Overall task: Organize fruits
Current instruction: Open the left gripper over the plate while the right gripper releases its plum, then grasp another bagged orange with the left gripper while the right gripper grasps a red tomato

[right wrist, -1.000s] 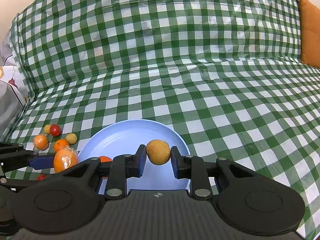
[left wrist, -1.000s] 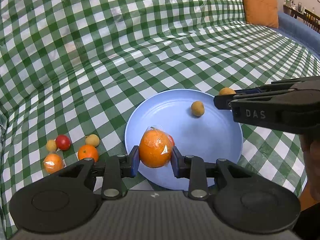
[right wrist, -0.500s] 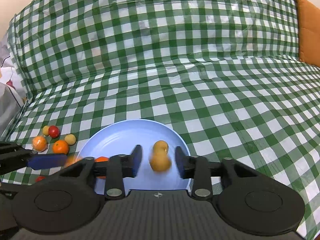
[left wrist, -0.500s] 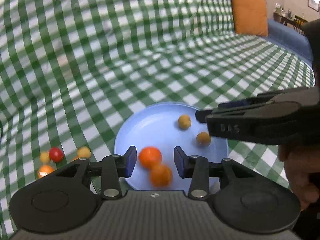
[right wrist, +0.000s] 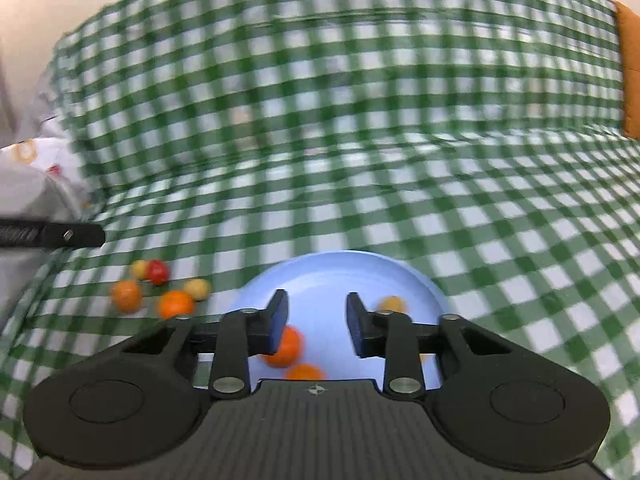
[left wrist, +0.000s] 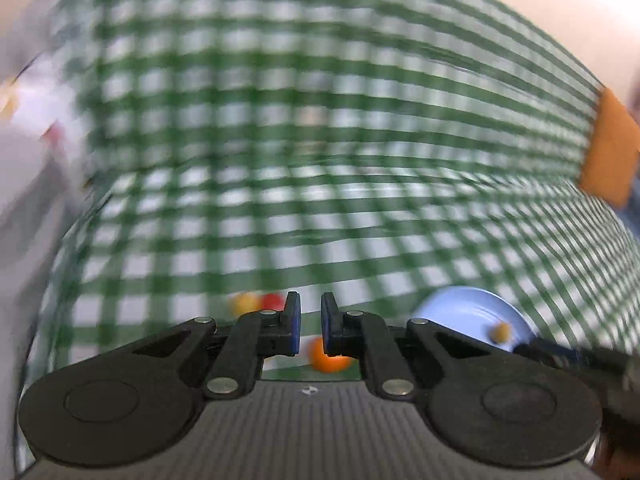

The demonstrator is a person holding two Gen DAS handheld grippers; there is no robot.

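Sofa [right wrist: 500, 220] is seen draped whole, seat and backrest, in a glossy green-and-white checked cloth [right wrist: 360, 140], creased where the two meet; everything is smeared by motion blur. An orange cushion [left wrist: 608, 148] is propped at the right edge.

A round, smooth pale-blue plate [right wrist: 340, 272] is laid near the seat's front edge, with two oranges [right wrist: 290, 346] and a small tan fruit [right wrist: 392, 303] on it. Five loose fruits [right wrist: 176, 304], round, orange, yellow and red, are clustered toward the seat's left edge, apart from the plate. Plenty of bare cloth is left to the right.

Left tool [left wrist: 311, 320]: jaws just closed, nearly together, nothing gripped. Right tool [right wrist: 317, 320]: just been closing too, but a gap is kept, nothing between, held over the plate.
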